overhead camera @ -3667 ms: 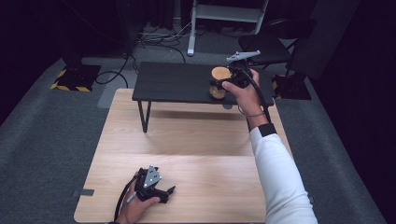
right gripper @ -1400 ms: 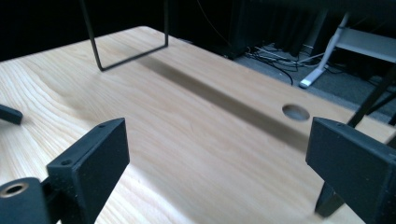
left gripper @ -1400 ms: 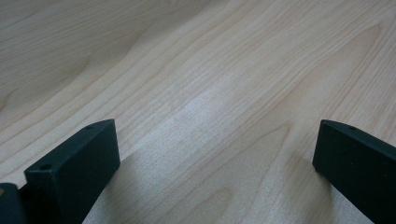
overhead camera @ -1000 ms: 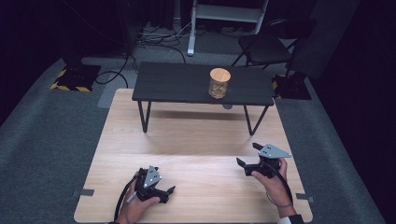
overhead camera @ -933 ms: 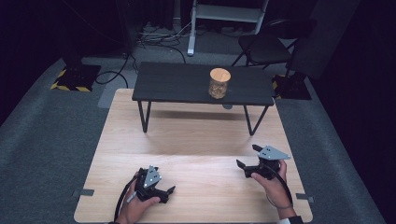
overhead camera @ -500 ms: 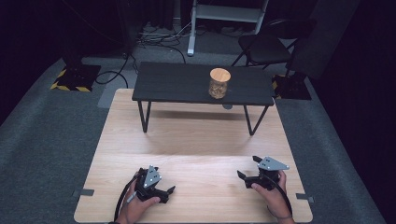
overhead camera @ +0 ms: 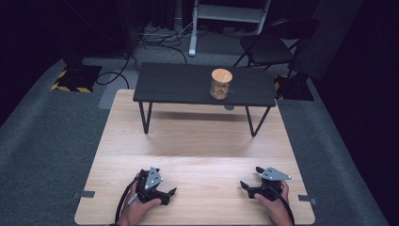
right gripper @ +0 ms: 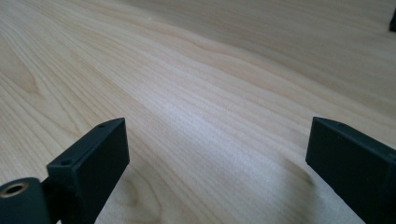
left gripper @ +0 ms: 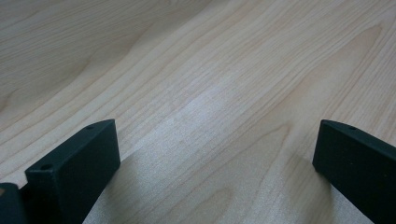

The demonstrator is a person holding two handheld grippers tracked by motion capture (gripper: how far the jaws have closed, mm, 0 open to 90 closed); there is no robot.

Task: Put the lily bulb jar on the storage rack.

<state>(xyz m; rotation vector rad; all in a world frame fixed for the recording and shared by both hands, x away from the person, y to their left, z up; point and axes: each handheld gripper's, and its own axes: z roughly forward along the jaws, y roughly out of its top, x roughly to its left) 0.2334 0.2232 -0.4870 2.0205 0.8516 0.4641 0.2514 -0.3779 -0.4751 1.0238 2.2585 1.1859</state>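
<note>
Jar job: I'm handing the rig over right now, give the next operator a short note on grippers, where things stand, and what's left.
Left gripper: open, empty, resting low on the wooden table near its front edge.
Right gripper: open, empty, also down at the front edge.
Jar: cork-lidded, upright on the small black table, right of its middle, apart from both grippers.
Done: the jar appears placed on the black table.
Left: probably nothing with the jar; both hands look parked.
</note>
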